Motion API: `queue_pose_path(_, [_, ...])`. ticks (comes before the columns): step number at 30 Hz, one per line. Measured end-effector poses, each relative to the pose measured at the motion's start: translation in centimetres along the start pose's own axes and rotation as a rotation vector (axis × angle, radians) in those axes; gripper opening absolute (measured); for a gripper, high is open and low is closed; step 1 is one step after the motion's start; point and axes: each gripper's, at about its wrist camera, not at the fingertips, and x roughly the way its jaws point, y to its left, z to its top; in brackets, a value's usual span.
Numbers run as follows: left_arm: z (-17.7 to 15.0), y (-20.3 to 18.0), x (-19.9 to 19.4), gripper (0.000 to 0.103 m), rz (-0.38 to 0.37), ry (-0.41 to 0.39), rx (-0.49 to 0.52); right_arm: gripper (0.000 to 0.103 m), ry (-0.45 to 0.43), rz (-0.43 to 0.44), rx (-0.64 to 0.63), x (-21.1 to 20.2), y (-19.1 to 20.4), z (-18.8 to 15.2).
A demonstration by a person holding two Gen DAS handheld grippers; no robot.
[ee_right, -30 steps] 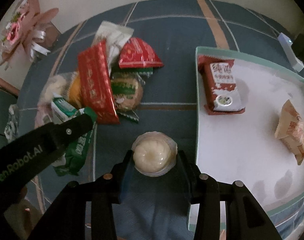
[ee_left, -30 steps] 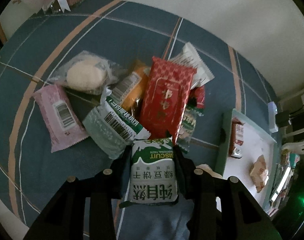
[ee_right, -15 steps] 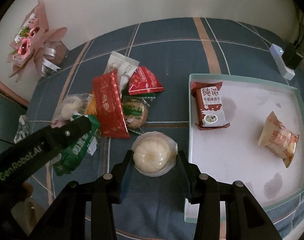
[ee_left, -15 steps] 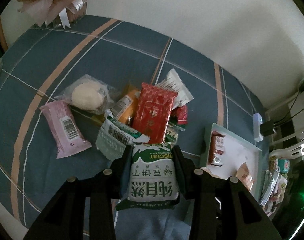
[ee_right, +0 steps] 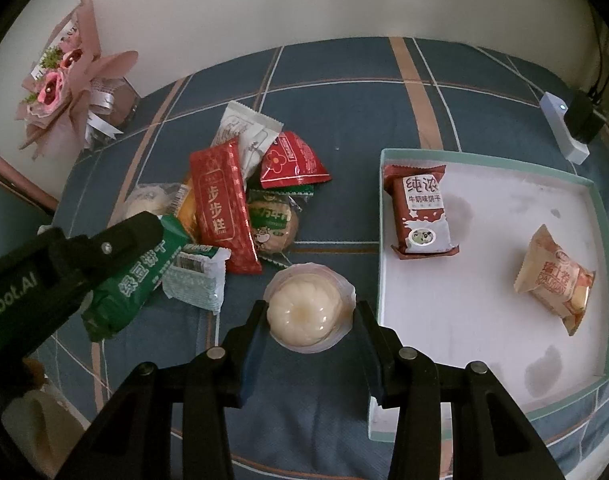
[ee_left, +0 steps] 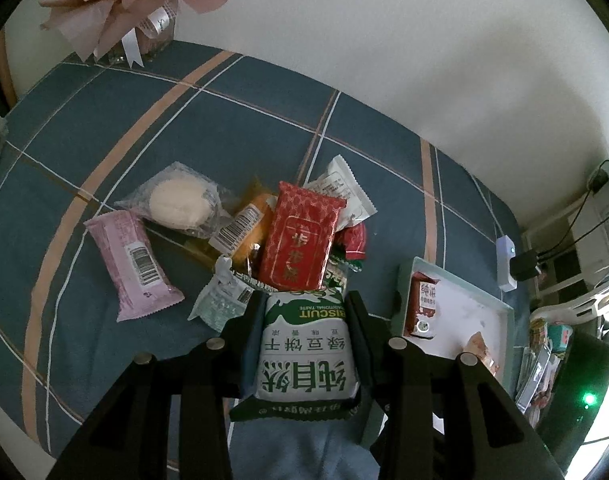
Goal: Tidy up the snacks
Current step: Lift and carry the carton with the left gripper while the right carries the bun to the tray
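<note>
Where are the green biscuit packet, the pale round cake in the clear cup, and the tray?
green biscuit packet [ee_left: 306,344], left wrist view, printed front.
pale round cake [ee_right: 304,308], right wrist view, domed top.
tray [ee_right: 484,300], right wrist view, bare white floor.

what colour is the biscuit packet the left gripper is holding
Green and white biscuit packet, clearest in the left wrist view.

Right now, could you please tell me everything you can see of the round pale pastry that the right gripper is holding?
The round pastry is a pale cream dome with shallow ribs and a faint amber centre, sealed in a clear, crinkled plastic wrapper that flares around it. The right gripper is shut on it, a black finger pressing each side, wrapper edges bulging past them. It hangs clear of the blue checked cloth, between the snack pile and the tray, touching neither.
</note>
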Motion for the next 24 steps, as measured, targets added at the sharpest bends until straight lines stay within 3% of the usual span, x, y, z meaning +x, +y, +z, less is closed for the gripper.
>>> queue_pose_path(7, [-0.3,-0.9,0.3,0.041,-0.014,0.008,0.009,0.045,-0.007,-0.001,0.031,-0.6,-1.2,0.1])
queue_pose_path(11, [-0.8,-2.3,0.4,0.041,-0.026,0.011,0.041,0.045,-0.031,-0.071,0.084,-1.9,-4.0,0.2])
queue_pose_path(18, [-3.2,-7.7,1.8,0.041,-0.076,0.067,0.165,0.045,-0.007,-0.173,0.265,-2.5,-11.3,-0.9])
queue_pose_path(24, [-6.4,-12.8,4.1,0.041,-0.091,0.148,0.307,0.046,0.035,-0.193,0.387,-2.5,-16.1,-2.4])
